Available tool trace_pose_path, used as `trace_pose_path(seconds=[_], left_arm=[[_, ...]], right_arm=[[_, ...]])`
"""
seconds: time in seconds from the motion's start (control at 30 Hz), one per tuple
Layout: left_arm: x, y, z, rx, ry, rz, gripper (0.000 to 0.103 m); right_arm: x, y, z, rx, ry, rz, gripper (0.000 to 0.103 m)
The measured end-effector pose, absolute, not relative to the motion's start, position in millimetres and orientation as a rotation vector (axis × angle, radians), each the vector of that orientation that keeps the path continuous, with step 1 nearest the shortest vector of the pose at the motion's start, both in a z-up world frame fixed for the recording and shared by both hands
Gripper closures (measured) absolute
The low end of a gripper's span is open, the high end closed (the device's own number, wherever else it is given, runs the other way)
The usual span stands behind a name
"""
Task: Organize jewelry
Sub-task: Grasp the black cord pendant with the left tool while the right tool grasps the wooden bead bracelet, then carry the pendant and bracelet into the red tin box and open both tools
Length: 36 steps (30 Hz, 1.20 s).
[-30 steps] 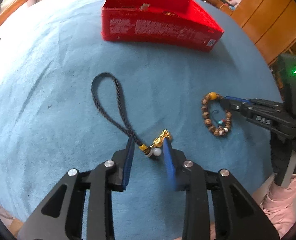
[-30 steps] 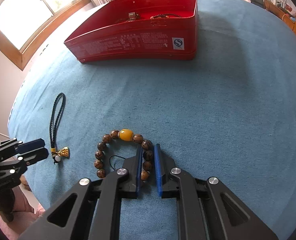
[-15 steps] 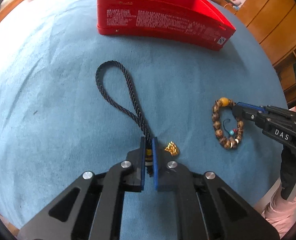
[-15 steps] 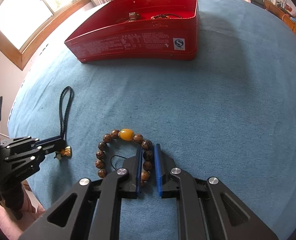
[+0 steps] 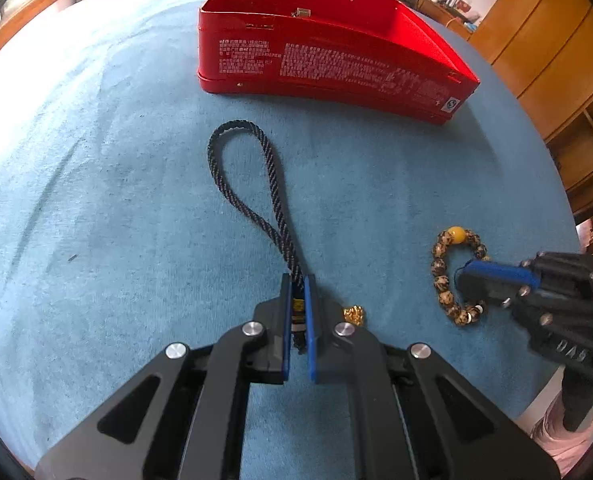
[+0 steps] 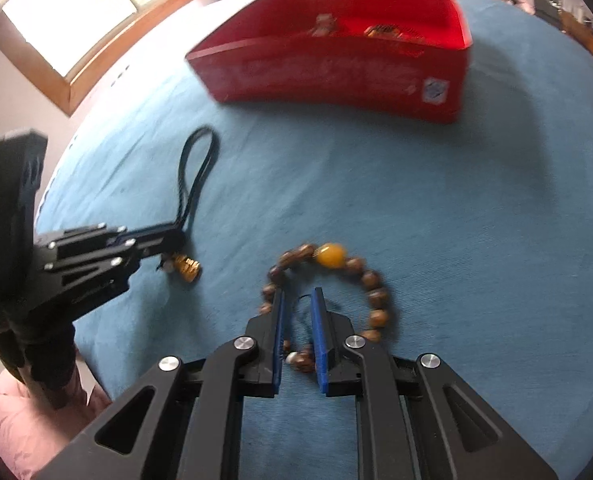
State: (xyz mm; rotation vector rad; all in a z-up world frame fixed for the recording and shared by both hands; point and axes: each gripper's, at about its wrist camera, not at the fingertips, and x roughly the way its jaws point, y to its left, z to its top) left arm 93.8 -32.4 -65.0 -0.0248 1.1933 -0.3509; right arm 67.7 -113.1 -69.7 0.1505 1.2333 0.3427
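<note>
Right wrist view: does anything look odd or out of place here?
Nothing damaged or spilled. The right tool grips the bead bracelet at its near side, by the small beads. The red tin is motion-blurred.

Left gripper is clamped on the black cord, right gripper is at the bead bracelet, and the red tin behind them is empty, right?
Not empty. The right wrist view shows jewelry already lying inside the red tin. The rest holds: the left gripper is clamped on the black cord, the right gripper at the bead bracelet.
</note>
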Motion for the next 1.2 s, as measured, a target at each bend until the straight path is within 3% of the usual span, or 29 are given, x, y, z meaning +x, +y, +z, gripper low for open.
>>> trace_pose_path(seconds=[0.6, 0.67, 0.73, 0.77, 0.97, 1.13, 1.17, 1.2], left_arm=[[95.5, -36.9, -65.5, 0.019, 1.198, -0.341, 0.094], [93.3, -37.0, -62.4, 0.013, 1.195, -0.346, 0.089], [93.8, -34.4, -60.0, 0.015, 1.182, -0.334, 0.075], [95.7, -33.3, -60.7, 0.015, 1.18, -0.324, 0.075], [101.2, -38.6, -65.9, 0.023, 1.184, -0.324, 0.075], [99.2, -49.8, -68.3, 0.058, 1.182, -0.324, 0.077], [97.8, -50.5, -68.0, 0.062, 1.18, -0.321, 0.081], [97.3, -51.6, -68.2, 0.061, 1.183, -0.324, 0.098]], right_arm=[[68.2, -86.8, -71.3, 0.082, 1.269, 0.326, 0.082], [68.8, -83.6, -69.6, 0.083, 1.261, 0.328, 0.082], [68.1, -81.9, -68.1, 0.08, 1.259, 0.33, 0.082], [67.5, -81.4, -68.7, 0.077, 1.262, 0.327, 0.082], [64.9, -69.7, -73.3, 0.044, 1.244, 0.304, 0.08], [56.8, -52.5, -74.1, -0.003, 1.204, 0.281, 0.092], [56.9, -53.7, -73.7, 0.014, 1.206, 0.283, 0.092], [57.9, -57.2, -73.6, 0.034, 1.208, 0.287, 0.092]])
